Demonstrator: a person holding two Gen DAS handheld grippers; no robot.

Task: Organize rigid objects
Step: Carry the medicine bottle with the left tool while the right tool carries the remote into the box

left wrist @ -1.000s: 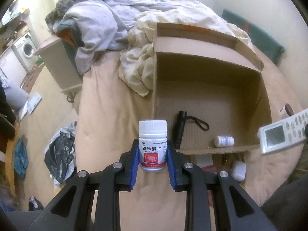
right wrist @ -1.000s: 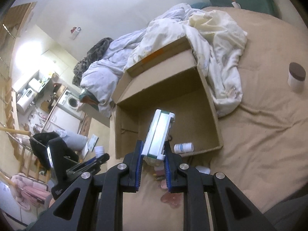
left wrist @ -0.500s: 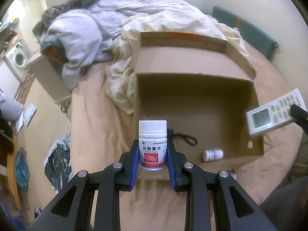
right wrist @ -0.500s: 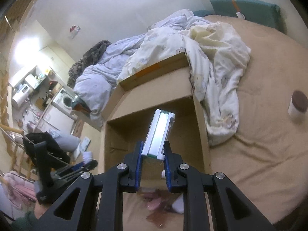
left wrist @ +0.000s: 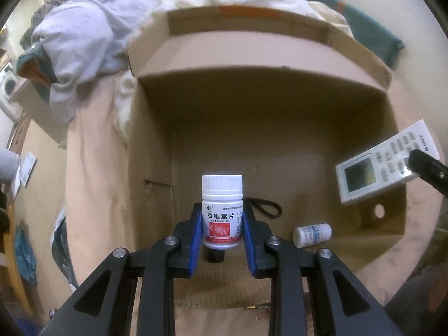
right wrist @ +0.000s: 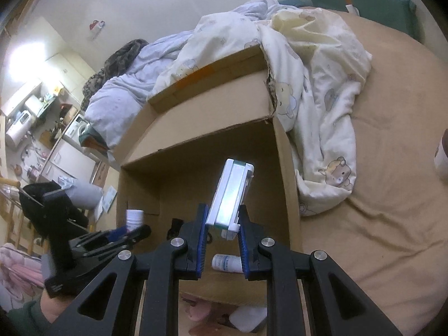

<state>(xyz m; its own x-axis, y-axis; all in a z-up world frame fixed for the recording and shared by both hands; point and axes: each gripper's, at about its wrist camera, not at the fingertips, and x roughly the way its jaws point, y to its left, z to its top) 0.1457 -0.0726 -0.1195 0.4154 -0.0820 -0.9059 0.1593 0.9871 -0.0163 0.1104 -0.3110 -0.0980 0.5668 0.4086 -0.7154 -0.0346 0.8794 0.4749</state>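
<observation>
Lowering both loads into the cardboard box is the step in hand, so do it with care. In the left wrist view, your left gripper has its jaws clenched on the white pill bottle, upright, cap up, hanging over the box floor near the front wall. Right beneath the bottle lies a black flashlight with its wrist loop, so shift toward the left wall before you let go, or the bottle may land on it and topple. A small white bottle lies on its side toward the front right corner; keep off it too. The remote control shows here face-on, screen and buttons, over the right wall of the box, with only a black finger tip of the other gripper on it. In the right wrist view, your right gripper is grasping that remote control edge-on, above the box interior; lay it flat along the right wall, I would judge, where the floor is bare. This view alone shows the bedsheet right of the box, the crumpled quilt touching its rear corner, and clutter outside the front wall; the flashlight is mostly hidden here.
</observation>
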